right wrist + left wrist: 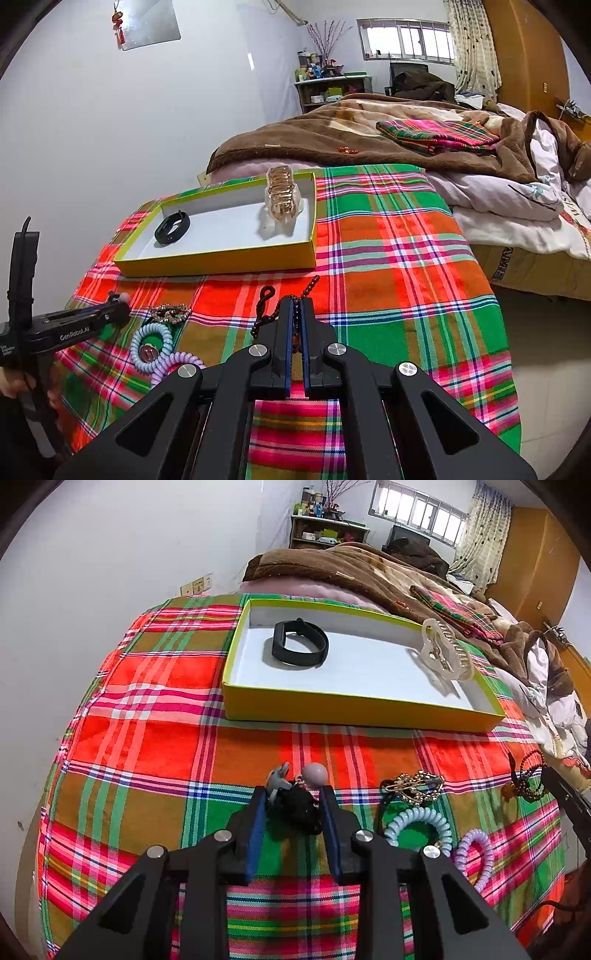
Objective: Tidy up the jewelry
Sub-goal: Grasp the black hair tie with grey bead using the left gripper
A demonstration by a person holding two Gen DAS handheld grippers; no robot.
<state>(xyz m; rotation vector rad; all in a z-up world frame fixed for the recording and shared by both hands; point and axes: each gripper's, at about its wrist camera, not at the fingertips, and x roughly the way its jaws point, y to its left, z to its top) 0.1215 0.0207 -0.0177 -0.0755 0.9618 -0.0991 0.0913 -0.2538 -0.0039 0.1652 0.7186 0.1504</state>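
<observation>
On left tool (120,308): "GenRobot.AI"

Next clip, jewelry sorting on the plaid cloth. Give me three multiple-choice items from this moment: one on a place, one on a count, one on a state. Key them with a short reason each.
1. Where does the black band lie?
A. in the tray
B. on the cloth
C. on the brown blanket

2. How many things lie in the tray?
A. one
B. two
C. four

3. How is the right claw?
A. wide open over the tray
B. shut on the beads
C. open and empty

Key:
1 A, the band rests on the tray's white floor.
2 B, only the band and the hair clip lie inside.
3 B, the beads run between its closed pads and hang out at both sides.
</observation>
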